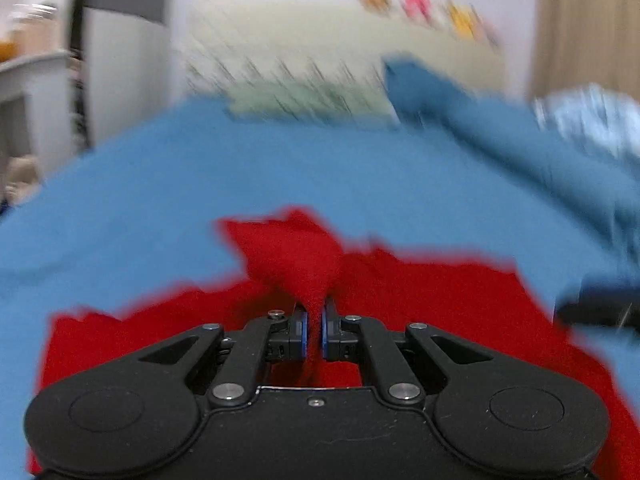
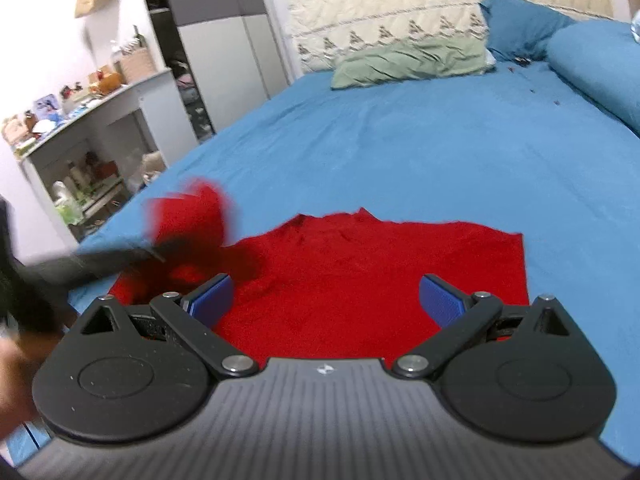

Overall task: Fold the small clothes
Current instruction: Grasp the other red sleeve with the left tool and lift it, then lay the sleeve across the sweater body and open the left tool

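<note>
A small red garment (image 2: 360, 280) lies spread on the blue bedsheet (image 2: 400, 140). In the left wrist view my left gripper (image 1: 315, 322) is shut on a pinched fold of the red garment (image 1: 296, 256), and the cloth rises in a peak beyond the pads. The same gripper (image 2: 160, 254) shows as a dark blur at the left of the right wrist view, with a red flap lifted above it. My right gripper (image 2: 326, 300) is open just above the garment's near part, nothing between its blue pads (image 2: 212, 296).
A green pillow (image 2: 412, 60) and blue pillows (image 2: 520, 24) lie at the cream headboard (image 2: 400, 4). A rolled blue duvet (image 2: 600, 68) runs along the right. A grey shelf unit (image 2: 92, 128) with clutter and a wardrobe (image 2: 216, 40) stand left of the bed.
</note>
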The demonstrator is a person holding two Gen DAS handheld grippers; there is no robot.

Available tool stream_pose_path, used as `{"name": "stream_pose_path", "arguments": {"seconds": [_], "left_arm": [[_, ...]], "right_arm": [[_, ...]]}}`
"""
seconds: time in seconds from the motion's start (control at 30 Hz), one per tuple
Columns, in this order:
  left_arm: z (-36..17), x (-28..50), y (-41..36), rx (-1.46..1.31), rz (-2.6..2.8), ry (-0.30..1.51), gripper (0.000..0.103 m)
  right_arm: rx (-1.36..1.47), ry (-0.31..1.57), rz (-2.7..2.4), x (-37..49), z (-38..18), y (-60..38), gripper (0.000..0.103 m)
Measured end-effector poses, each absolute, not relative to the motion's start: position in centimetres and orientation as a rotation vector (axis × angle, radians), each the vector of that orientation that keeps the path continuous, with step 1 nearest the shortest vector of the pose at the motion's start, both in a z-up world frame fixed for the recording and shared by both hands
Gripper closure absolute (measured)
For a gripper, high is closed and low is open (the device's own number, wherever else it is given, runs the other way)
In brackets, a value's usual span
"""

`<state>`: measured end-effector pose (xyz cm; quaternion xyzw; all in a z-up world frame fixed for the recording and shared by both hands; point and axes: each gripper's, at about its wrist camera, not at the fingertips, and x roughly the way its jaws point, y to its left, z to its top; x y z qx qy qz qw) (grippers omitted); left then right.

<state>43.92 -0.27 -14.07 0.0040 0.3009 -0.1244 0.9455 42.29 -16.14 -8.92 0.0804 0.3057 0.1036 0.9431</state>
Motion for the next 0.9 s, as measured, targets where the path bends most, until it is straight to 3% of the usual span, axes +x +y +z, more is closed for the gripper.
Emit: {"name": "stream_pose_path", "arguments": {"seconds": [0.17, 0.23, 0.27, 0.33, 0.37, 0.47, 0.53, 0.77, 0.83, 0.9], "left_arm": [[-18.2, 43.4, -2.7, 0.045, -0.264, 0.674, 0.097], [-17.8, 43.0, -2.6, 0.048, -0.274, 0.668, 0.088], [-17.6, 43.0, -2.4, 0.048, -0.278, 0.667, 0.079], [-16.7, 42.2, -1.5, 0.046, -0.283, 0.653, 0.033], [-16.1, 41.4, -0.7, 0.051, -0.271, 0.632, 0.028], [-14.7, 39.2, 2.0, 0.068, -0.208, 0.590, 0.026], [-14.2, 38.2, 4.1, 0.061, -0.137, 0.590, 0.014], [-15.3, 36.1, 8.8, 0.046, 0.053, 0.635, 0.013], [-15.4, 36.2, 9.3, 0.029, 0.068, 0.649, 0.013], [-15.5, 36.3, 9.7, 0.017, 0.080, 0.651, 0.013]], "right_arm": [[0.124, 0.662, 0.202, 42.8, -10.3, -15.7, 0.000], [0.131, 0.668, 0.207, 43.2, -10.5, -15.7, 0.000], [0.138, 0.666, 0.209, 43.3, -10.5, -15.6, 0.000], [0.152, 0.659, 0.226, 43.7, -10.2, -15.5, 0.000], [0.156, 0.658, 0.236, 44.0, -9.9, -15.3, 0.000], [0.159, 0.680, 0.269, 45.5, -9.6, -13.6, 0.000], [0.150, 0.707, 0.289, 46.6, -10.1, -11.5, 0.000], [-0.001, 0.715, 0.209, 50.9, -14.0, -3.6, 0.002], [-0.054, 0.747, 0.187, 51.9, -15.8, -2.9, 0.028], [-0.038, 0.780, 0.175, 52.1, -17.0, -3.7, 0.071]]}}
